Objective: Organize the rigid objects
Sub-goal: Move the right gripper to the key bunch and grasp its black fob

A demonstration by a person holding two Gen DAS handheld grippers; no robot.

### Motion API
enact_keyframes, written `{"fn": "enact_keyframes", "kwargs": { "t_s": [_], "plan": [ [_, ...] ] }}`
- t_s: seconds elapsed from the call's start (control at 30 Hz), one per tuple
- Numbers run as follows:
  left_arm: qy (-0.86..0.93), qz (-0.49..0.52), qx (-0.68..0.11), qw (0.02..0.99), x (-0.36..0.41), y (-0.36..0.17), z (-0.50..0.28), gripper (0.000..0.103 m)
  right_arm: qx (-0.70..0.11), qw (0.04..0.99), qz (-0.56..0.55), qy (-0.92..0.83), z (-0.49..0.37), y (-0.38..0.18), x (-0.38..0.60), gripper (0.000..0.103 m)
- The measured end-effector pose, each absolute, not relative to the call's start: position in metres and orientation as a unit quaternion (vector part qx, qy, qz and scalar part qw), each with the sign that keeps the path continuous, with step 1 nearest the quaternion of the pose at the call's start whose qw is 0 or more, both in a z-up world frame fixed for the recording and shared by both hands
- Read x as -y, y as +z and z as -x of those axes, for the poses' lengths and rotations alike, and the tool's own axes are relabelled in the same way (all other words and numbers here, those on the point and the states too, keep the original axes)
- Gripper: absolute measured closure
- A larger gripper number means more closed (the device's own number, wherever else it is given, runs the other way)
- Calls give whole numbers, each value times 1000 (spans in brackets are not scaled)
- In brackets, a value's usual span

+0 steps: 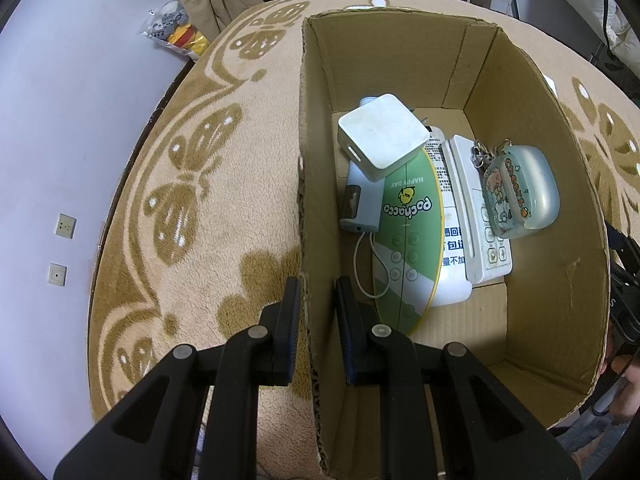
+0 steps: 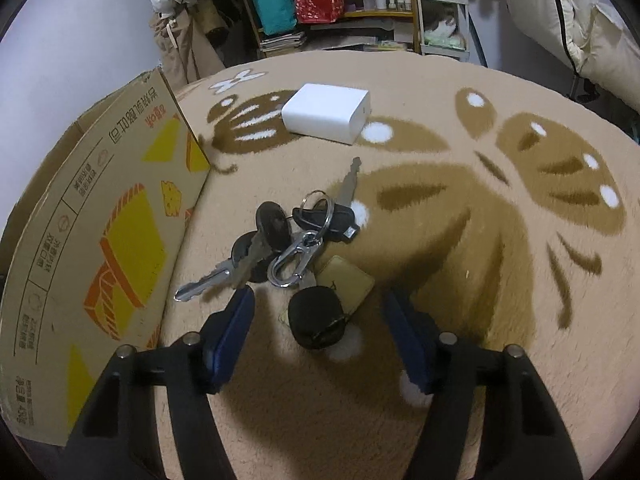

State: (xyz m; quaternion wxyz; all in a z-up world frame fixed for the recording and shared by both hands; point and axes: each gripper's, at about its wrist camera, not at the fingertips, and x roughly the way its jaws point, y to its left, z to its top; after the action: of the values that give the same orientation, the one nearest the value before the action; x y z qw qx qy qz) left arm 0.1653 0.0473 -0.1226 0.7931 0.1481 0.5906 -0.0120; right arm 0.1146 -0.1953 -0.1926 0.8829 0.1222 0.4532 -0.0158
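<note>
Jaws of the left gripper [image 1: 316, 312] straddle the near left wall of the cardboard box [image 1: 540, 208], one finger outside and one inside, nearly closed on the wall. One box stands on the butterfly-patterned blanket [image 1: 208, 208]; inside lie five things: a white square adapter [image 1: 382, 136], a pale blue device [image 1: 362, 204], a green oval remote [image 1: 408, 240], a white remote [image 1: 476, 216] and a teal case [image 1: 520, 192]. The right gripper [image 2: 320, 320] points down over the blanket, jaws wide apart and empty, on either side of one bunch of keys [image 2: 296, 240]. One white block [image 2: 326, 113] lies beyond, near the far edge.
</note>
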Motion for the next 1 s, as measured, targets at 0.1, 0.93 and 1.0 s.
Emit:
{"fn": "enact_keyframes", "kwargs": {
  "t_s": [0.1,0.93,1.0],
  "plan": [
    [-11,-150,-590,793,-47,-123,-165,85,-453,884,-112,-24,-115,-195,194,49],
    [-15,-136,-593,793,-50,-124,-163,85,-436,891,-121,-47,-100,-174,215,73],
    [-15,-135,-594,793,-50,-124,-163,85,-425,895,-125,-48,-98,-167,216,74]
  ]
}}
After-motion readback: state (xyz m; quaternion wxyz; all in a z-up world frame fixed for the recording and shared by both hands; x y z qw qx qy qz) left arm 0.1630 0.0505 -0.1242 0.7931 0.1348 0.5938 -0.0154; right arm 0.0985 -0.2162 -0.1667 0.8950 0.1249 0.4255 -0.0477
